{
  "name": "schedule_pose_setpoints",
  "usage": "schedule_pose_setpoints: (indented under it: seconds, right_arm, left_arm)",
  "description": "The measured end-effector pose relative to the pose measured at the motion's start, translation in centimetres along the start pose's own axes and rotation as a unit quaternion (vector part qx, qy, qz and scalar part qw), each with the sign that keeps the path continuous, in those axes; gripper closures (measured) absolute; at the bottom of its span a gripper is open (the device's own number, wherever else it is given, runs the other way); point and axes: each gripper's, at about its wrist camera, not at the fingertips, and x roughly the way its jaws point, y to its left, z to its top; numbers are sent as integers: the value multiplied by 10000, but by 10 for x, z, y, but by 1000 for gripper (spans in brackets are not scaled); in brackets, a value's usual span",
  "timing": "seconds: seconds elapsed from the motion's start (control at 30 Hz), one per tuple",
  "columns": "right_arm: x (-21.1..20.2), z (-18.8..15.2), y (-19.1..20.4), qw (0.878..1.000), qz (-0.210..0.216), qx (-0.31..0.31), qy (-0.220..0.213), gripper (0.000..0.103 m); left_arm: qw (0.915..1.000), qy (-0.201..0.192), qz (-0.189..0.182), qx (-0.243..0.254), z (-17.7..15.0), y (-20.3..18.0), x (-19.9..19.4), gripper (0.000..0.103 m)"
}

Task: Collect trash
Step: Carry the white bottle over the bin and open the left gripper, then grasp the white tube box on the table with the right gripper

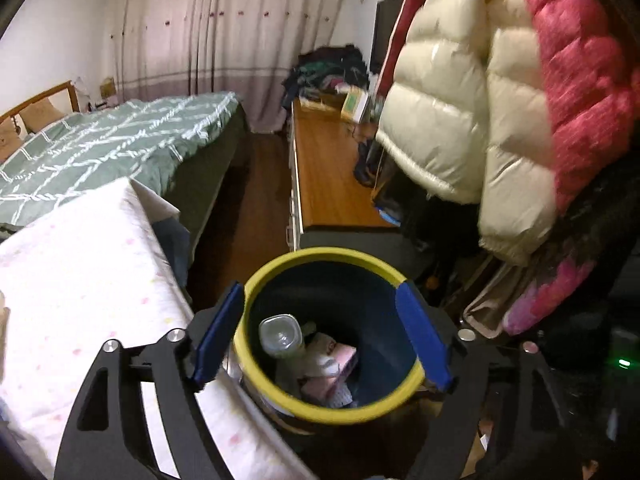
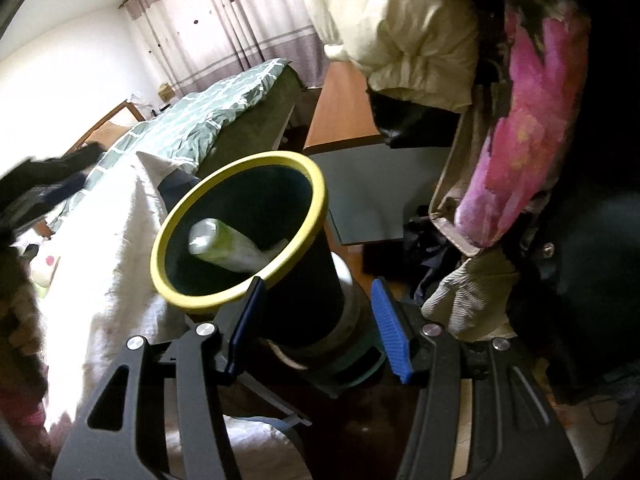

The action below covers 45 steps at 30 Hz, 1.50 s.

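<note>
A trash bin with a yellow rim (image 1: 328,254) and a dark inside stands right below my left gripper (image 1: 320,288). That gripper is open, its blue fingers on either side of the rim, and nothing is between them. Inside the bin lie a clear plastic bottle (image 1: 280,336) and crumpled pink and white wrappers (image 1: 332,364). In the right wrist view the bin (image 2: 316,184) looks tilted, with the bottle (image 2: 228,246) showing in its mouth. My right gripper (image 2: 319,282) is shut on the bin's dark lower body, one pad against each side.
A white dotted mattress cover (image 1: 80,272) lies left of the bin, with a bed under a green quilt (image 1: 100,148) behind it. A wooden cabinet (image 1: 328,176) runs along the right. Cream (image 1: 452,100) and pink (image 1: 580,60) puffy jackets hang close on the right.
</note>
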Motion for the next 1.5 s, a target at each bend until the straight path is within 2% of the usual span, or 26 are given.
schedule_pose_setpoints:
  seconds: [0.03,0.23,0.43,0.57,0.67,0.83,0.97,1.07,1.27,1.37,1.43,1.5]
  right_arm:
    - [0,-1,3,10000,16,-20,8,51]
    - [0,-2,28,9995,165,-247,42,51]
    - [3,-5,73,9971,402,-635,116,51]
    - [4,-11,119,9922,653,-1040,198,51]
    - [4,-14,157,9868,890,-1336,237,51]
    - [-4,-16,221,9740,1402,-1762,256,51]
    - [-13,-15,274,9599,1834,-2105,249,51]
    - [-18,-17,307,9484,2175,-2286,307,51]
    - [-33,-42,341,9297,2626,-2564,316,45]
    - [-40,-60,352,9210,2705,-2792,241,43]
    - [-41,-72,360,9180,2607,-2982,181,38]
    - [-36,-82,365,9168,2521,-3089,228,38]
  left_arm:
    - [10000,-59,26,8,0,4,-12,15]
    - [9981,-512,335,-92,-22,40,-111,5]
    - [9918,-658,1015,-422,-62,101,-201,5]
    - [9769,-694,1853,-802,-106,151,-256,5]
    - [9644,-680,2294,-1128,-136,182,-285,5]
    - [9490,-603,2685,-1541,-174,223,-315,5]
    - [9438,-625,2737,-1743,-192,243,-329,5]
    - [9416,-668,2790,-1762,-200,248,-333,5]
    - [9408,-647,2790,-1812,-206,253,-332,5]
    - [9419,-629,2752,-1821,-202,253,-325,5]
    - [9426,-622,2726,-1825,-203,253,-323,5]
    - [9431,-618,2706,-1829,-203,252,-321,5]
